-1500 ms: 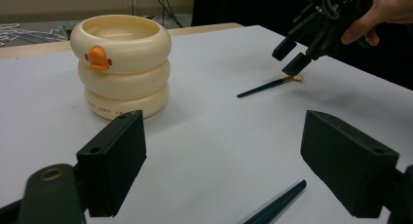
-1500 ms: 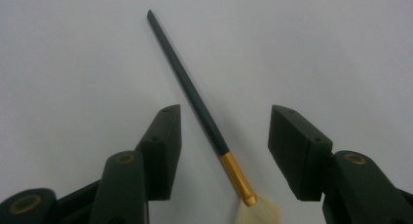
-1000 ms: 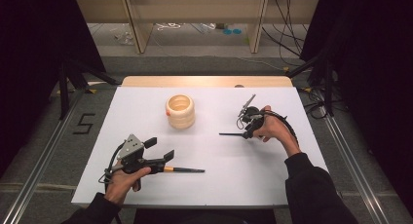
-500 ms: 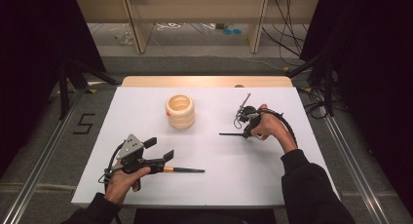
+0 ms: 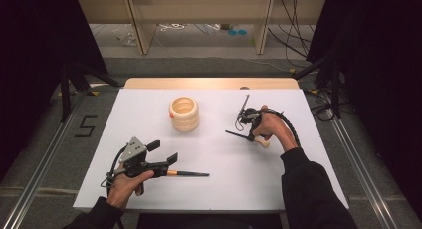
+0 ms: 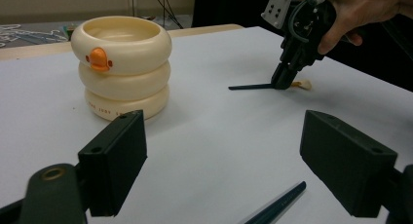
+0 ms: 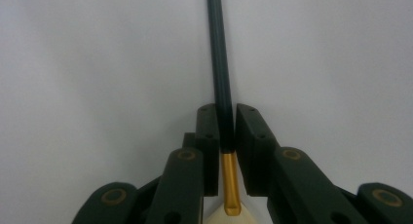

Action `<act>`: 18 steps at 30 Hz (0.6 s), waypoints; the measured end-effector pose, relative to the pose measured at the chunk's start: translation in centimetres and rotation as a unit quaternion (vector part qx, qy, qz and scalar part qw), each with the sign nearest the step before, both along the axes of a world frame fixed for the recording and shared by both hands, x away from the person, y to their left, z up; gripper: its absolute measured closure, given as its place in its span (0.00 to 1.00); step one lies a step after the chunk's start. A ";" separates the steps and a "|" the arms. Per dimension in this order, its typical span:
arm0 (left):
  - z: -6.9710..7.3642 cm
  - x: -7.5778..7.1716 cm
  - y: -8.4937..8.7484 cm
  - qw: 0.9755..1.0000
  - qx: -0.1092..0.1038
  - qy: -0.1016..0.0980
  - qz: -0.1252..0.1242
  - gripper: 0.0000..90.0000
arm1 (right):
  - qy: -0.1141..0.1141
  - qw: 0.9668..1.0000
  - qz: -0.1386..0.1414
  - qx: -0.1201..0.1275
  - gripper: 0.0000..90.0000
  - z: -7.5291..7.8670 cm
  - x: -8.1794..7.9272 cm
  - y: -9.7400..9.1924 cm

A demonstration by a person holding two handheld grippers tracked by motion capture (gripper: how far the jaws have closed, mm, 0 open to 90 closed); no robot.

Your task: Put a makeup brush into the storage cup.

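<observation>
Dark pencil clamped between just-closed right tongs on the table; left tongs wide open, empty.

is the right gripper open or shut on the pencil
Shut on it: the right gripper has just been closing, and both pads press the dark pencil, which lies on the table.

A white table is seen mid-frame. A cream ringed holder is stood at its upper centre. One dark pencil is laid at lower left, another at centre right.
</observation>
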State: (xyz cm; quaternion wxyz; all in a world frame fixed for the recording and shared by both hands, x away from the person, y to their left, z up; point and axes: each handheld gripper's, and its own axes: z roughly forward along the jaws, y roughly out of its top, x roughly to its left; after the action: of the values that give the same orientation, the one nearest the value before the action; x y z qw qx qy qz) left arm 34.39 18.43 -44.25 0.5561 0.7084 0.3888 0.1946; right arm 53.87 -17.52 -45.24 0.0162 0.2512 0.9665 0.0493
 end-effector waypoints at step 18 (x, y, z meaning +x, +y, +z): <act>0.0 0.1 0.1 1.000 -0.002 0.005 -0.003 0.19 | -0.014 1.000 0.013 0.008 0.92 1.1 -0.5 0.1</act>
State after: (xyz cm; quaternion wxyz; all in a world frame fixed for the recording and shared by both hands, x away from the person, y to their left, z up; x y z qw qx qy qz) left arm 34.49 18.55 -44.30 0.5558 0.7095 0.3899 0.1889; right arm 53.39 -17.40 -44.10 0.0268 0.2378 0.9691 0.0604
